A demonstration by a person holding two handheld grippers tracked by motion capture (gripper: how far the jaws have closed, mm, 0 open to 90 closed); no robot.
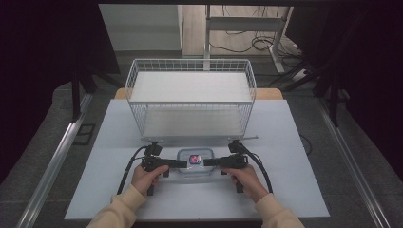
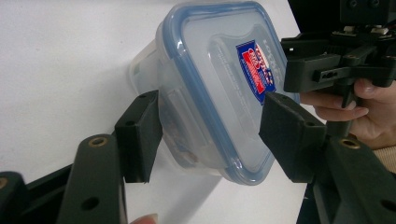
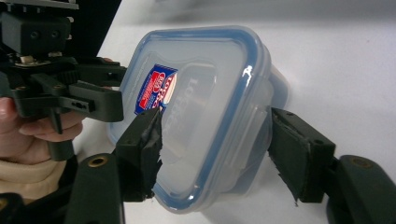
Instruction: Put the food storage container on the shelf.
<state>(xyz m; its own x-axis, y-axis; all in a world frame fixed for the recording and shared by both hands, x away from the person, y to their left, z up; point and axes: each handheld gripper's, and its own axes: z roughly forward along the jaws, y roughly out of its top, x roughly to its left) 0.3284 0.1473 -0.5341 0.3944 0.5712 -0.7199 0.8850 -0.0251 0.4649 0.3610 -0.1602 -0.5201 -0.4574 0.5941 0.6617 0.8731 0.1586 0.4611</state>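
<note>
Container (image 1: 194, 162) with a blue-rimmed clip lid sits on the table (image 1: 294, 156) near the middle of the front edge, just in front of the white wire basket (image 1: 190, 97). Red and blue label (image 2: 256, 65) on the clear lid. Left gripper (image 1: 183, 164) comes in from the left end, right gripper (image 1: 207, 162) from the right end, tips facing each other across the lid. Seen along the left gripper (image 2: 210, 133), jaws spread either side of the container, one pad at the side clip, the other at the lid edge; squeezing or just touching, cannot tell. Same story along the right gripper (image 3: 215, 149): jaws straddling the box, one pad over the lid, the other just off the side wall, not clamped. Frayed tape on the right gripper's pad (image 3: 152, 140). Hands (image 1: 147, 176) low on the handles, cream sleeves (image 1: 121, 209) at the front edge.
</note>
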